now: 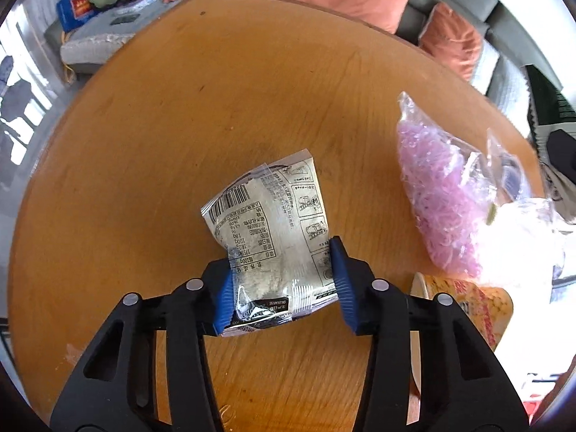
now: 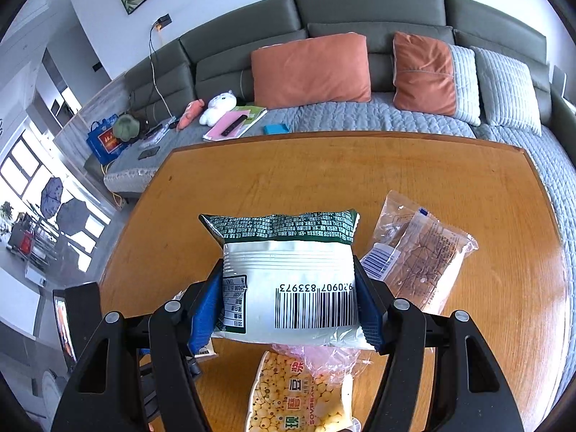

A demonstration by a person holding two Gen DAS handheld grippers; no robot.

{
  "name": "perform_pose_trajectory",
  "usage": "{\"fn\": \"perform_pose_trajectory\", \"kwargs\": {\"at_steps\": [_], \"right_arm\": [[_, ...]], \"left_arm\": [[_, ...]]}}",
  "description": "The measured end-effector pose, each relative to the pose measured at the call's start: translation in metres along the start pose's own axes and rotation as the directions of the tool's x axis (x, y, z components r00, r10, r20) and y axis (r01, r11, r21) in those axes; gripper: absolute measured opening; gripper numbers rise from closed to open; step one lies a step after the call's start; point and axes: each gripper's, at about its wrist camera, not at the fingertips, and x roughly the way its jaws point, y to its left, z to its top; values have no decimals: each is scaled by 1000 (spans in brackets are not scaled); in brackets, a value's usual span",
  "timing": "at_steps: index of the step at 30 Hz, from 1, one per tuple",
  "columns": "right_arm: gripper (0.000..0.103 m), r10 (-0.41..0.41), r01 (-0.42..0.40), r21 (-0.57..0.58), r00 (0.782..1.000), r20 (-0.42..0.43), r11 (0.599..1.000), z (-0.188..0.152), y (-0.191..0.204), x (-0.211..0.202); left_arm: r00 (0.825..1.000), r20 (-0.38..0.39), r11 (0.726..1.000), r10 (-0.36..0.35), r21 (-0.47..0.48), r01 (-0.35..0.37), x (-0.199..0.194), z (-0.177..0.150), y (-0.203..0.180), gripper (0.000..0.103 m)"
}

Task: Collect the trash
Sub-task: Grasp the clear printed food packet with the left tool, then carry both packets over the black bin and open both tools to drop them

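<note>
The left gripper point(image 1: 280, 280) is clamped on a crumpled clear printed wrapper with a barcode point(image 1: 266, 230), its blue pads pinching the lower half just above the counter point(image 1: 180, 108), a round-edged orange-brown wooden top. The right gripper point(image 2: 288, 302) is closed on a puffy white pouch with a green printed top and a large barcode point(image 2: 288, 280), held over the same wood. Beside the left gripper stands a yellow soybean-print paper cup point(image 1: 468, 302), with a clear bag of pink shredded strands point(image 1: 435, 194) leaning over it. A translucent brownish wrapper with a barcode label point(image 2: 417, 252) lies flat just right of the pouch. Beyond the counter runs a grey-green sofa point(image 2: 360, 10) with orange cushions point(image 2: 309, 72) and a white plush toy point(image 2: 217, 106).
</note>
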Motion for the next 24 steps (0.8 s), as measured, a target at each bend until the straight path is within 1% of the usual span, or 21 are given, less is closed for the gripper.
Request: {"fn": "perform_pose_trajectory", "kwargs": {"at_steps": [5, 9, 14, 18, 20, 21, 24], "right_arm": [[66, -11, 11, -5, 1000, 7, 1000, -2, 11, -9], [66, -25, 26, -20, 999, 20, 999, -6, 24, -19], [66, -34, 35, -39, 999, 25, 999, -20, 53, -30], [66, -32, 33, -51, 999, 22, 998, -31, 78, -32], [66, -27, 28, -65, 999, 16, 997, -38, 98, -32], [66, -26, 27, -71, 1000, 14, 997, -41, 105, -33], [66, -10, 11, -94, 1000, 3, 995, -52, 136, -31]], "left_arm": [[999, 5, 999, -51, 11, 51, -14, -14, 8, 44], [996, 29, 996, -86, 30, 85, -33, -27, 18, 44], [991, 50, 992, -125, 41, 123, -55, -38, 38, 44], [990, 76, 991, -119, 63, 114, -74, -49, 63, 44], [989, 83, 991, -124, 64, 119, -81, -54, 77, 44], [988, 90, 991, -122, 62, 117, -88, -61, 89, 44], [988, 109, 993, -112, 60, 106, -101, -64, 119, 44]]}}
